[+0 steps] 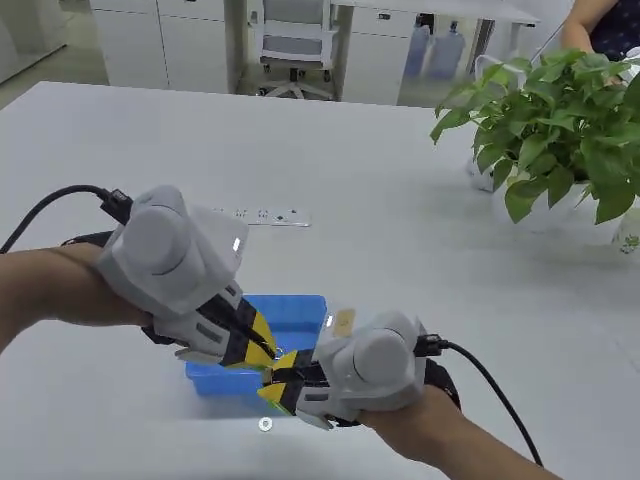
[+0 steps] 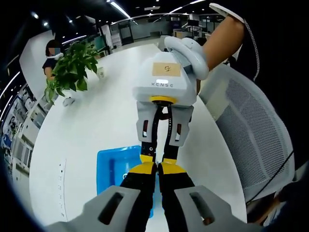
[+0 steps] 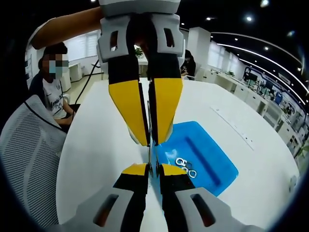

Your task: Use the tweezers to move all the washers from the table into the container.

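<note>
left tool (image 1: 258,350) and right tool (image 1: 280,385) both clenched tip-to-tip on tweezers (image 3: 150,152) above container (image 1: 300,312) | washers (image 3: 186,166) lie inside; one washer (image 1: 265,424) on table (image 1: 400,200) at container's 6 o'clock | next: settle tweezers in one tool, pinch washer's rim gently

washers (image 3: 186,166) in container (image 1: 300,312) | one washer (image 1: 265,424) on table (image 1: 350,170) before it | plant (image 1: 560,110) behind-right

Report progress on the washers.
Done: a few washers lie in the blue container. In hand: the left gripper and right gripper meet tip to tip above it, both shut on a thin sliver, apparently the tweezers. Left: at least one washer on the table.
</note>
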